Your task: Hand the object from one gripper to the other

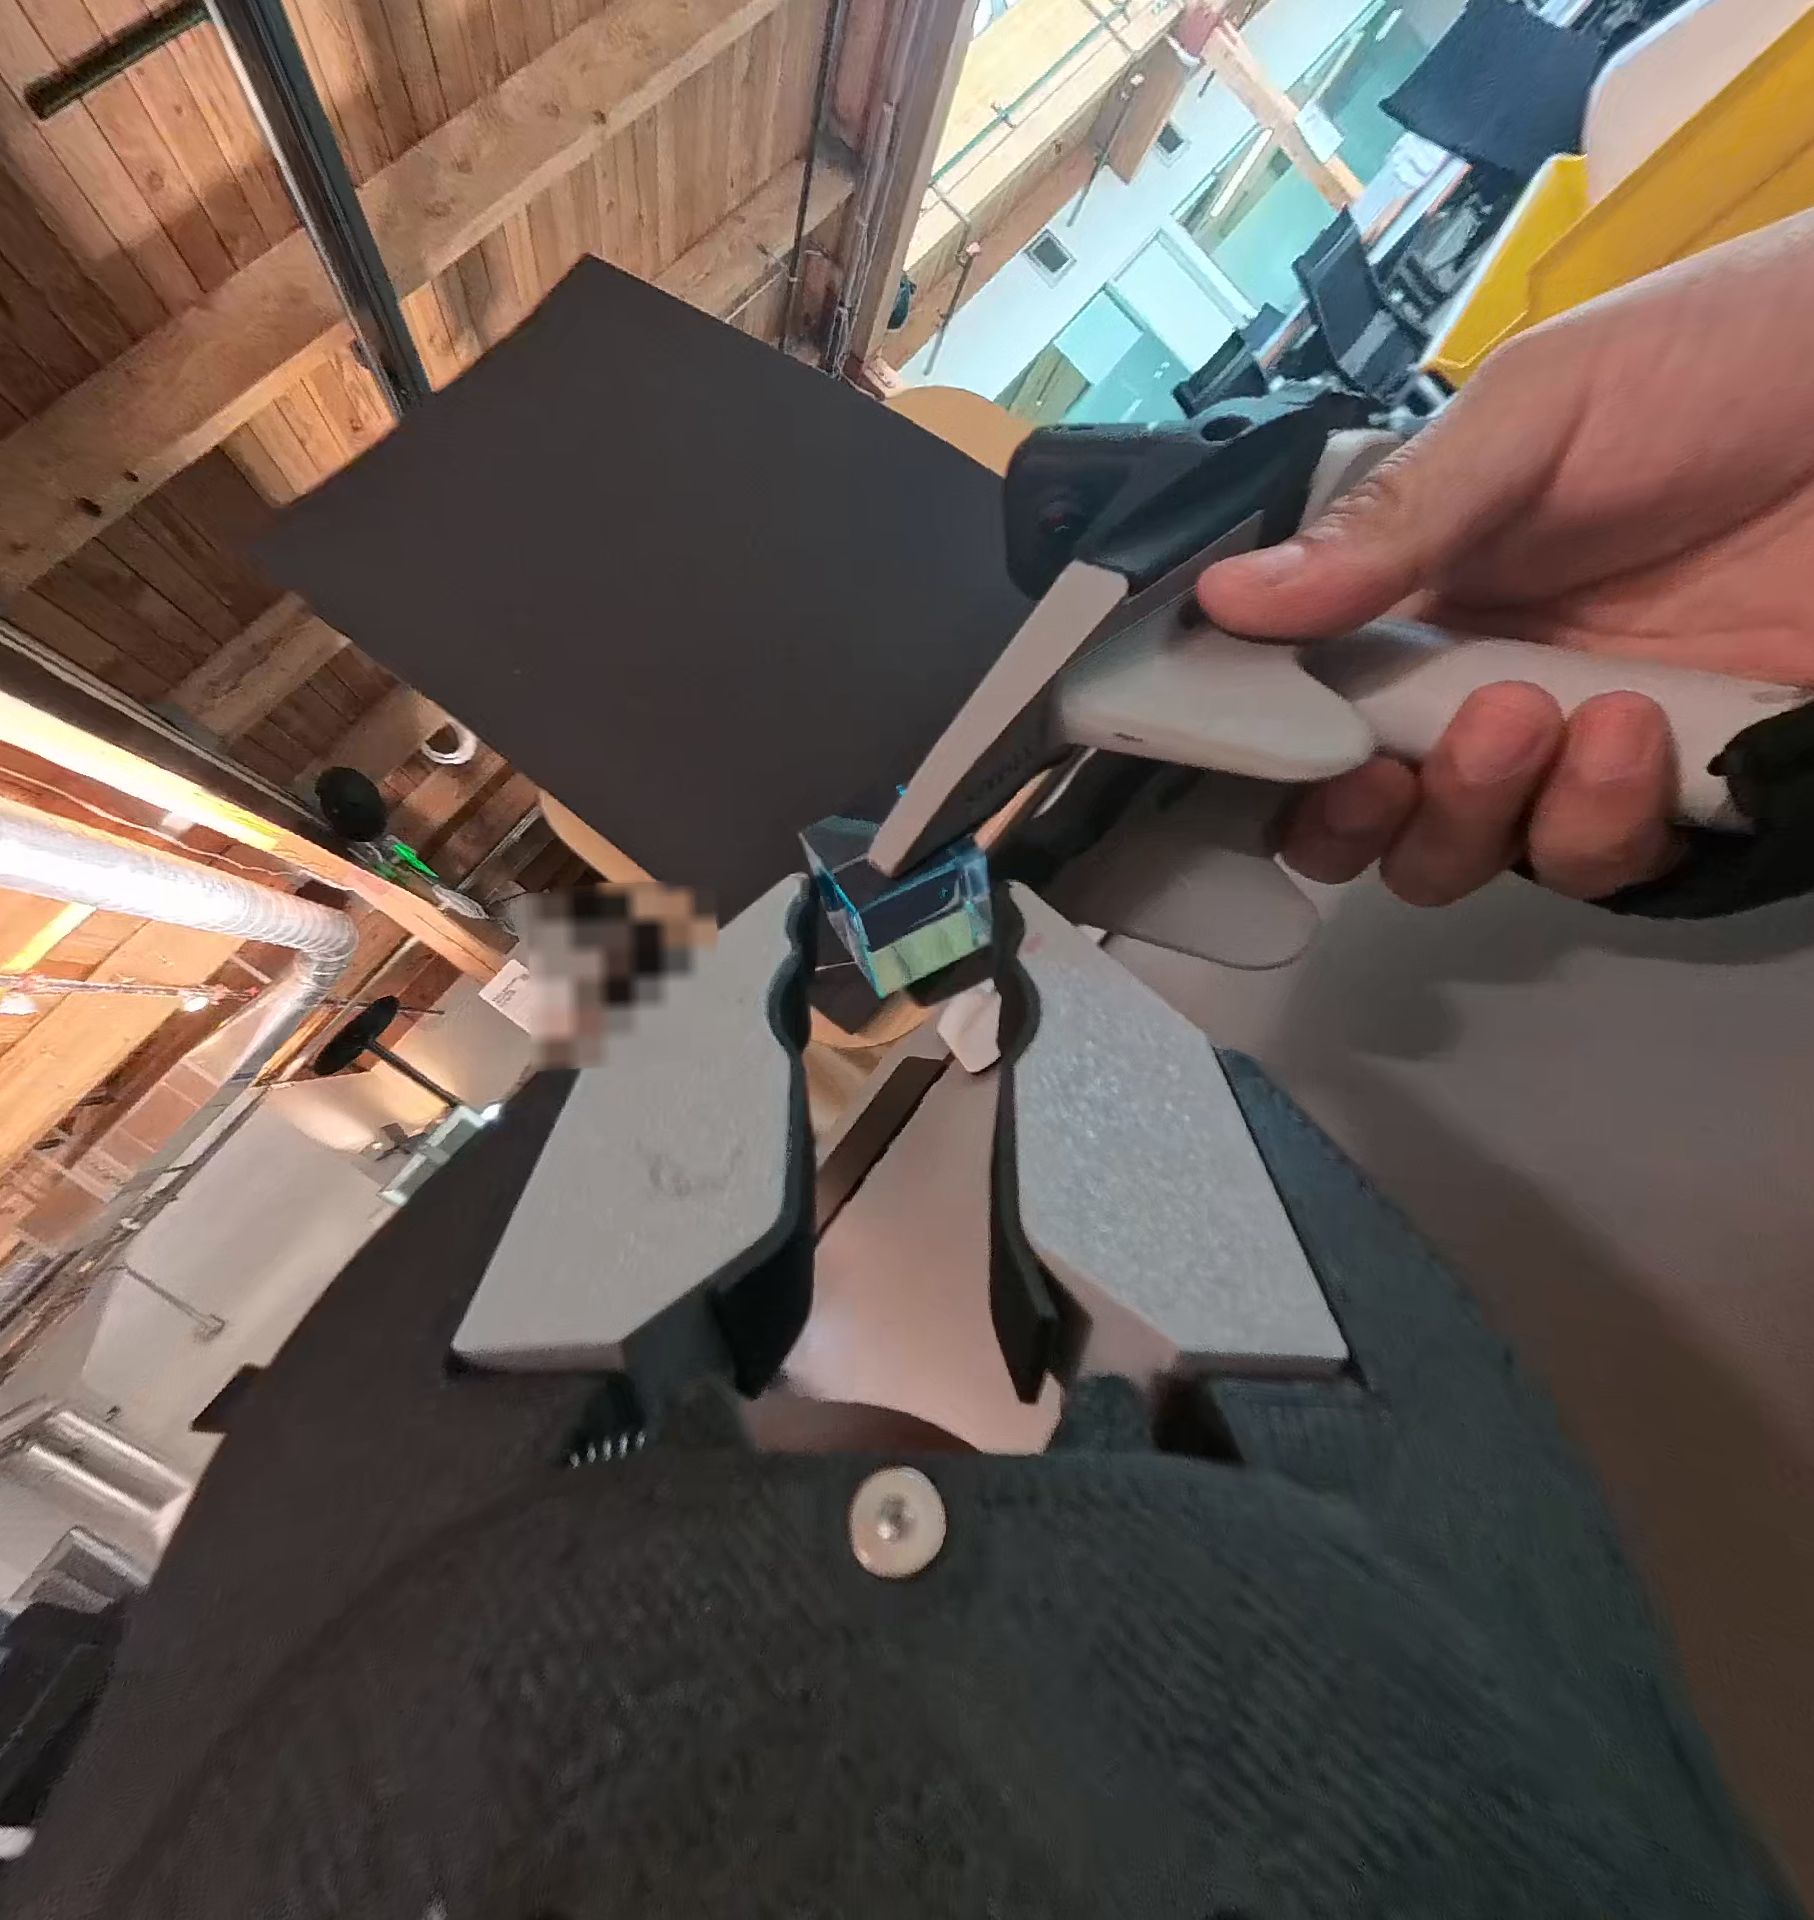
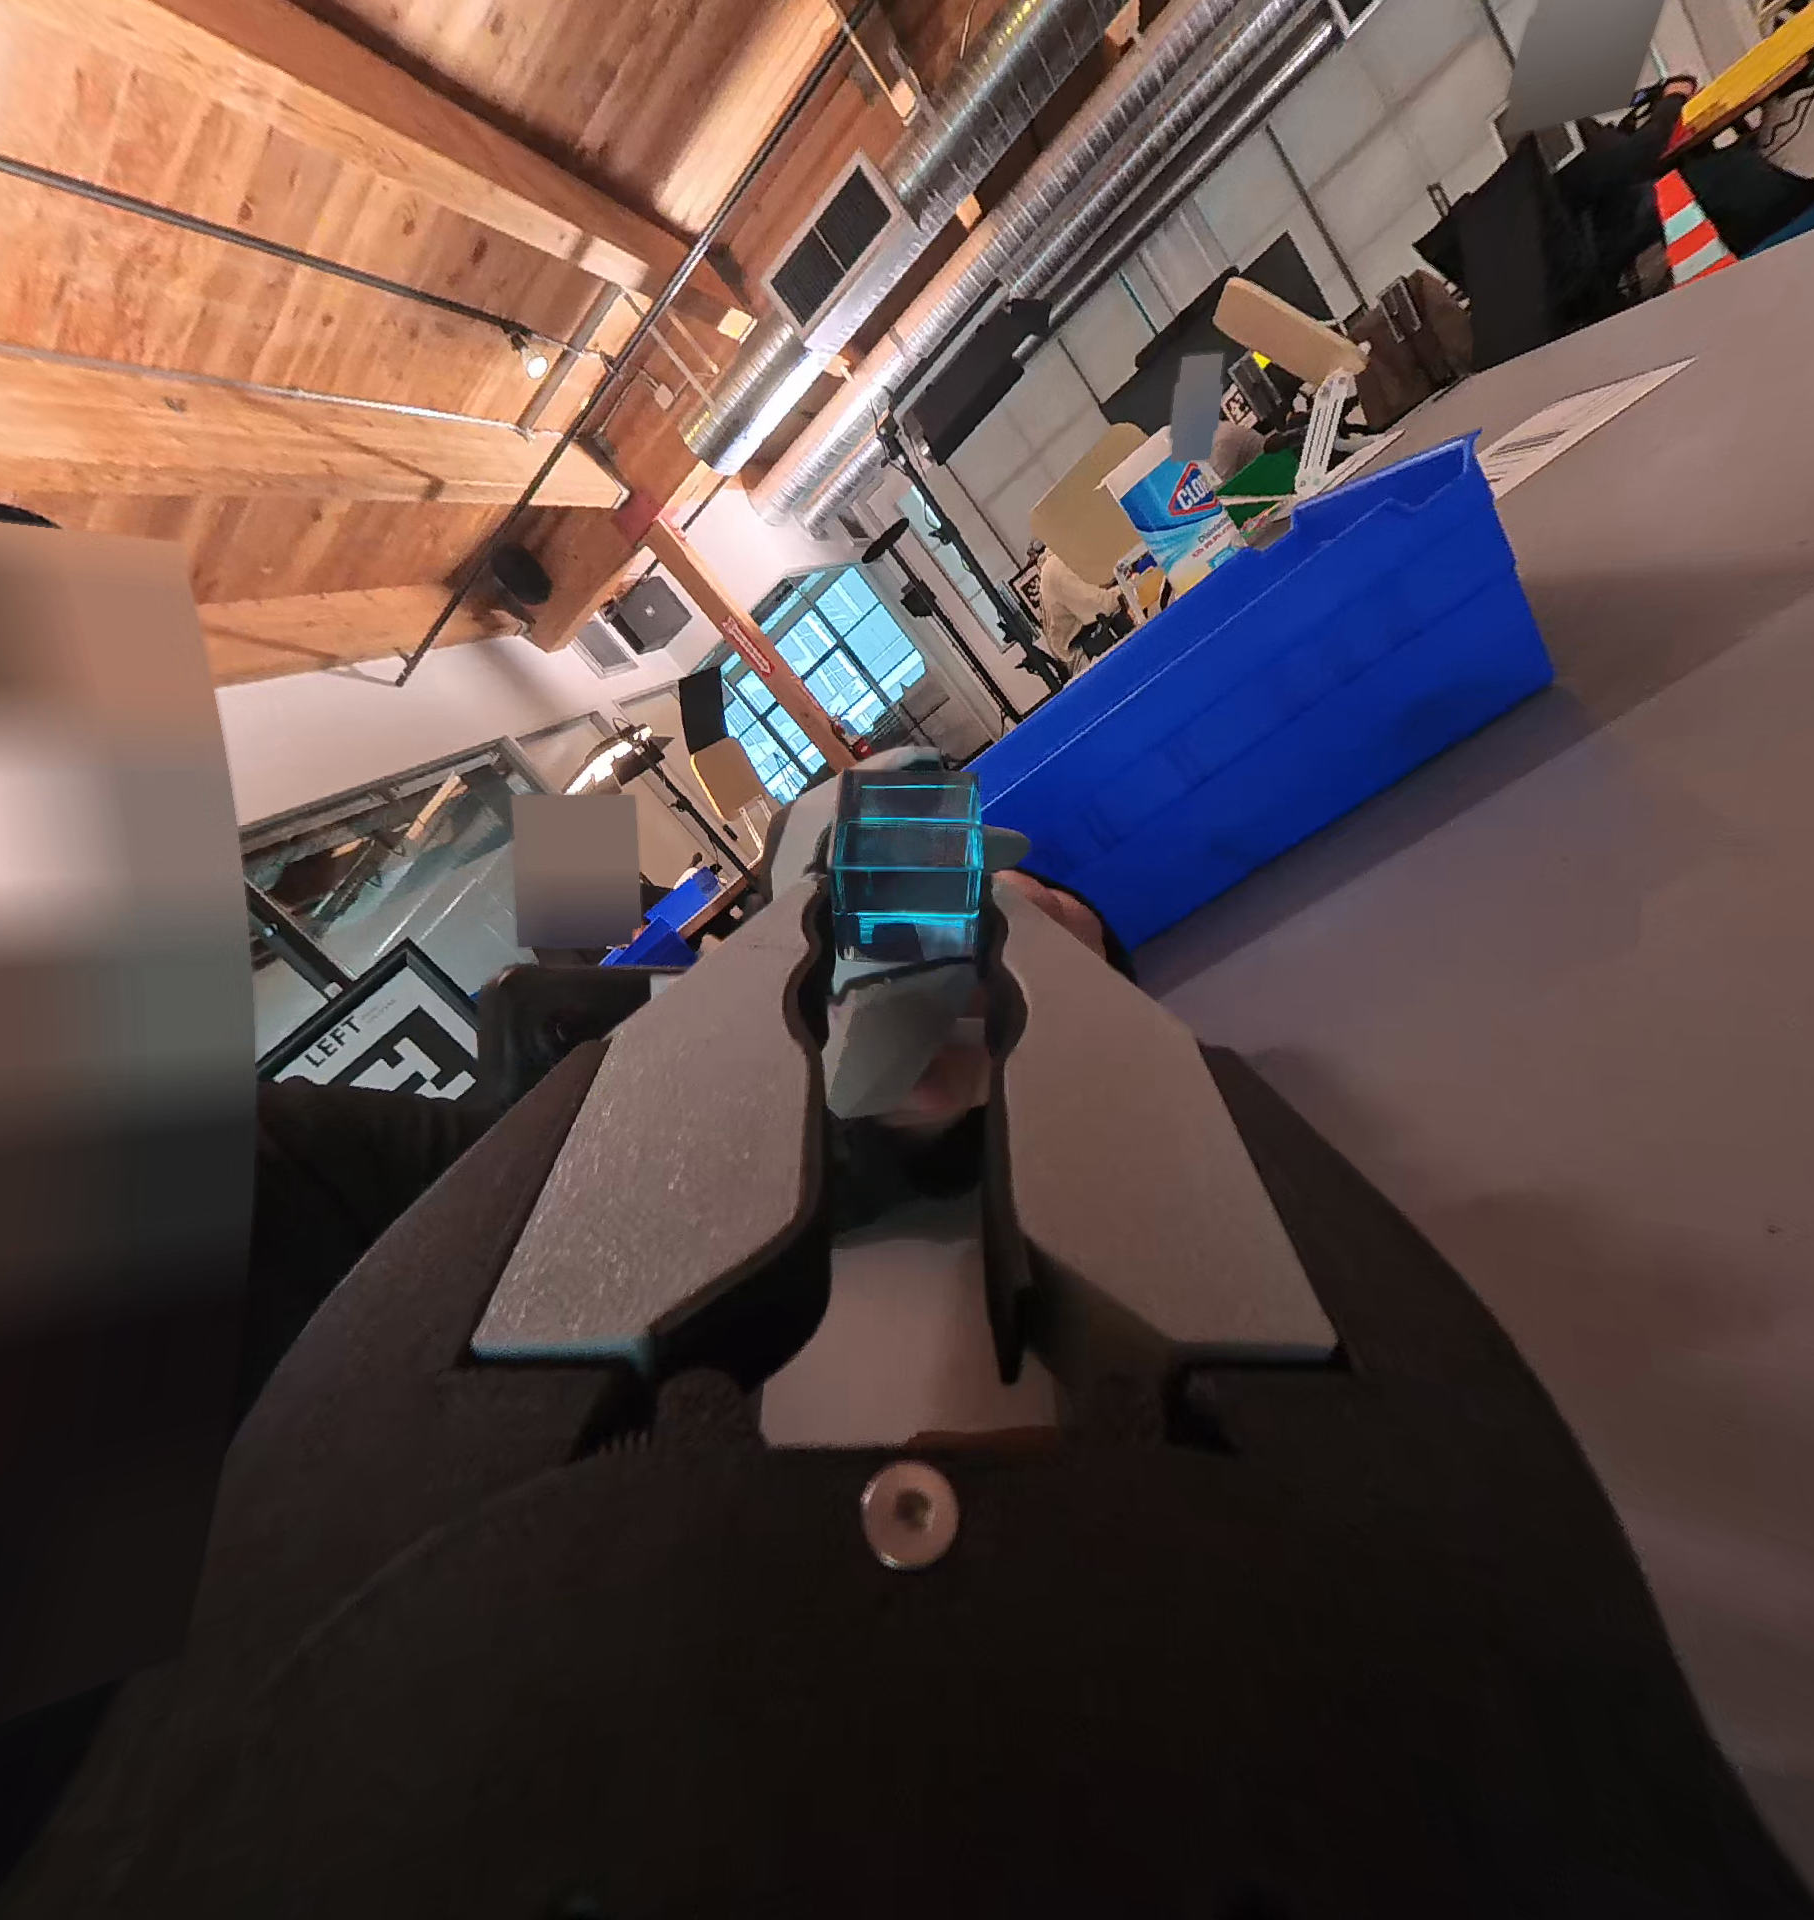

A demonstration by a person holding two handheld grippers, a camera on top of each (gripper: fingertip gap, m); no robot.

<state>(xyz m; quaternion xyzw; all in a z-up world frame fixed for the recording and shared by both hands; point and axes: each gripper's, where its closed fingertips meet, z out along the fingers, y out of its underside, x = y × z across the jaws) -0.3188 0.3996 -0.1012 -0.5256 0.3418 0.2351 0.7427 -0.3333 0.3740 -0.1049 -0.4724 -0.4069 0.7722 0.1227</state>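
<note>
A small clear cube [image 1: 898, 914] with bright blue edges sits at the tips of both grippers at once, held up in the air above a grey table [image 1: 1568, 1091].

In the left wrist view, the left gripper [image 1: 901, 940] has its two grey fingers [image 1: 674, 1101] a little apart, with the cube lying between their black wavy tips. The cube looks to touch both tips, but the view does not settle whether they press on it or only frame it. The right gripper [image 1: 908, 857] comes in from the upper right, held by a bare hand [image 1: 1609, 582]. One of its pale fingers lies flat against the cube's upper face.

In the right wrist view, the right gripper [image 2: 905, 925] has the cube [image 2: 905, 883] squarely between its fingertips [image 2: 778, 935], both black inner edges against the cube's sides, so it is clamped on the cube. A pale finger of the left gripper [image 2: 887, 1039] shows in the gap just nearer the camera than the cube.

Beyond the right fingertips, to their right, a blue bin [image 2: 1298, 686] stands on the table [image 2: 1609, 1039], well apart from the cube.
</note>
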